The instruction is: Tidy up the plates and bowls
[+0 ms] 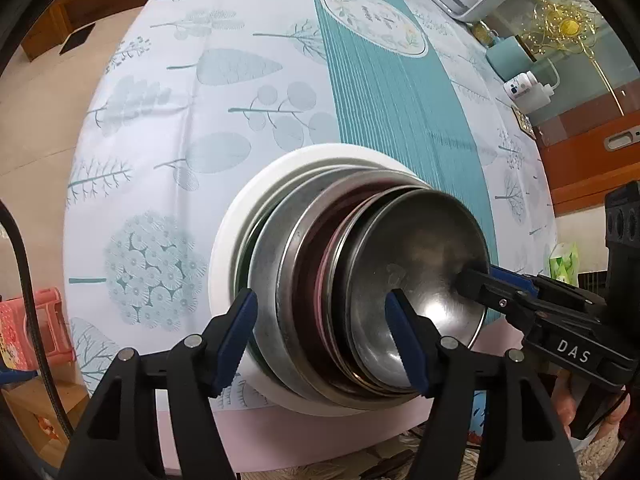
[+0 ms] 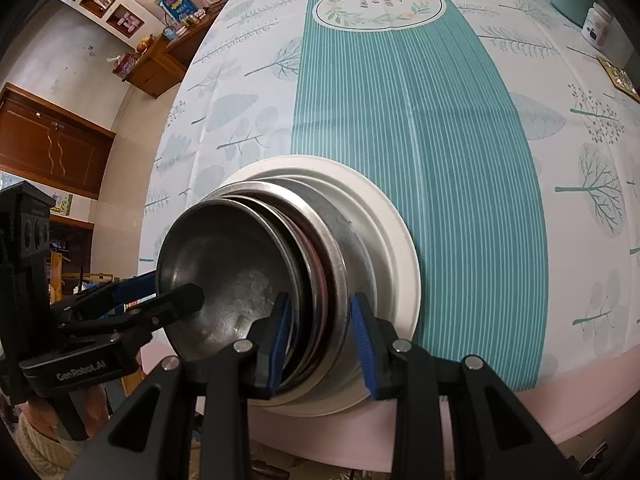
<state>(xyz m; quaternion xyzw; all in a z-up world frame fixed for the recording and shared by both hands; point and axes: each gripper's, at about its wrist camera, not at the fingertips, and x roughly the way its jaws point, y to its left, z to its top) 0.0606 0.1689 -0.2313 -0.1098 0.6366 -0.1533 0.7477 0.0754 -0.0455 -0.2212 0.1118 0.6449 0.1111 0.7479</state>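
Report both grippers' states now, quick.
Left gripper: open, jaws straddling the rims of the nested round steel bowls without clamping.
Right gripper: shut on the rims of those bowls.

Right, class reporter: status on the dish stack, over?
Right gripper clamped on nested steel bowls. Left gripper open, fingers astride them. White plate underneath. Nothing in the way.

metal bowls (image 1: 416,280): 4 nested, count uncertain | white plate (image 1: 224,248): 1 | grippers: 2 | table (image 1: 240,80): 1
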